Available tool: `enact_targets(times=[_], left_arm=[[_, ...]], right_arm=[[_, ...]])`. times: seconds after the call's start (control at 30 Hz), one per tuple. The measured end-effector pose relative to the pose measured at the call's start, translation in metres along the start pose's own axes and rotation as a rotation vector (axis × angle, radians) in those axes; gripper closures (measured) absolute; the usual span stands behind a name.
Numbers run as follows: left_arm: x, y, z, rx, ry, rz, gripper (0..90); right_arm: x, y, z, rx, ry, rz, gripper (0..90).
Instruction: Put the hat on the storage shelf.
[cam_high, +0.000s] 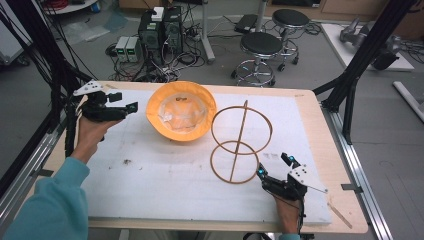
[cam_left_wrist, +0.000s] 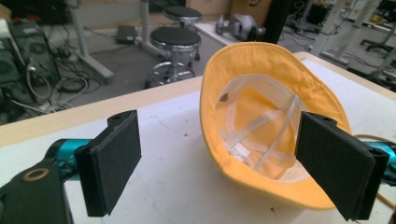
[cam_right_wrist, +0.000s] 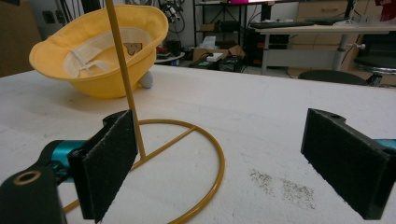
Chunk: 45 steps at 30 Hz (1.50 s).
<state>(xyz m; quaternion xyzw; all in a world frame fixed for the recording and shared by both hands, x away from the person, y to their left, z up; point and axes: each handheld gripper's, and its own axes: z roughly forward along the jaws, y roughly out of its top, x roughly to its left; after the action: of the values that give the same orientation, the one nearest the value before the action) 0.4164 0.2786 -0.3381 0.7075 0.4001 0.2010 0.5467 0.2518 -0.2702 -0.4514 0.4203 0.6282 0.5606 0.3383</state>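
Left gripper (cam_high: 131, 106): held wide open, nothing gripped, just left of the hat
Right gripper (cam_high: 272, 165): held wide open, nothing gripped, beside the stand's base ring
Hat (cam_high: 181, 111): laid upside down on the white mat (cam_high: 150, 175)
Stand (cam_high: 240, 142): set right of the hat

I find nothing I can read anywhere here. The yellow bucket hat (cam_left_wrist: 275, 116) lying crown-down on my tabletop (cam_high: 150, 175) has a small label sewn inside it (cam_right_wrist: 133, 47), and a white tag (cam_left_wrist: 239, 150), but any print on them is too blurred to make out.
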Motion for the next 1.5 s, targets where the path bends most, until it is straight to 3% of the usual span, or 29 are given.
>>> enact_targets(times=[0.17, 0.23, 0.3, 0.43, 0.63, 0.73, 1.0, 1.13, 1.2, 1.23, 1.33, 1.37, 1.4, 1.5], left_arm=[[0.004, 0.005, 0.017, 0.039, -0.012, -0.006, 14.9], [0.007, 0.004, 0.022, 0.047, -0.025, -0.026, 15.2], [0.011, 0.003, 0.030, 0.095, -0.009, -0.017, 15.2], [0.012, 0.009, 0.041, 0.126, -0.006, -0.013, 15.7], [0.013, 0.014, 0.058, 0.168, -0.045, -0.032, 19.9], [0.014, 0.013, 0.069, 0.228, -0.054, -0.034, 21.9], [0.019, 0.005, 0.084, 0.305, -0.060, -0.068, 29.7], [0.019, 0.000, 0.091, 0.343, -0.076, -0.112, 33.3], [0.018, 0.000, 0.092, 0.358, -0.088, -0.118, 42.6], [0.017, 0.000, 0.093, 0.362, -0.093, -0.118, 42.6], [0.013, 0.000, 0.093, 0.363, -0.102, -0.105, 64.1], [0.012, 0.000, 0.093, 0.361, -0.103, -0.103, 64.1], [0.010, 0.001, 0.093, 0.360, -0.101, -0.094, 72.2], [0.007, 0.002, 0.093, 0.355, -0.093, -0.083, 78.8]], right_arm=[[0.000, 0.000, 0.000, 0.007, 0.000, 0.004, 9.7], [0.000, 0.000, 0.001, 0.008, -0.001, -0.002, 9.7], [0.000, 0.000, 0.001, 0.013, 0.001, 0.001, 9.7], [0.000, 0.000, 0.001, 0.013, -0.001, -0.002, 9.7], [0.001, 0.000, 0.001, 0.011, -0.003, -0.003, 9.7], [0.000, 0.000, 0.001, 0.012, -0.002, -0.006, 9.7], [0.001, 0.000, 0.001, 0.012, -0.002, -0.004, 9.7], [0.000, 0.000, 0.001, 0.012, 0.001, -0.003, 9.7], [0.000, 0.000, 0.001, 0.014, 0.003, -0.001, 9.7], [0.000, 0.000, 0.001, 0.014, 0.003, -0.001, 9.7], [0.000, 0.000, 0.001, 0.013, 0.003, -0.001, 9.7], [0.000, 0.000, 0.001, 0.013, 0.003, -0.001, 9.7], [0.000, 0.000, 0.001, 0.013, 0.003, 0.000, 9.7], [0.000, 0.000, 0.001, 0.015, 0.003, 0.001, 9.7]])
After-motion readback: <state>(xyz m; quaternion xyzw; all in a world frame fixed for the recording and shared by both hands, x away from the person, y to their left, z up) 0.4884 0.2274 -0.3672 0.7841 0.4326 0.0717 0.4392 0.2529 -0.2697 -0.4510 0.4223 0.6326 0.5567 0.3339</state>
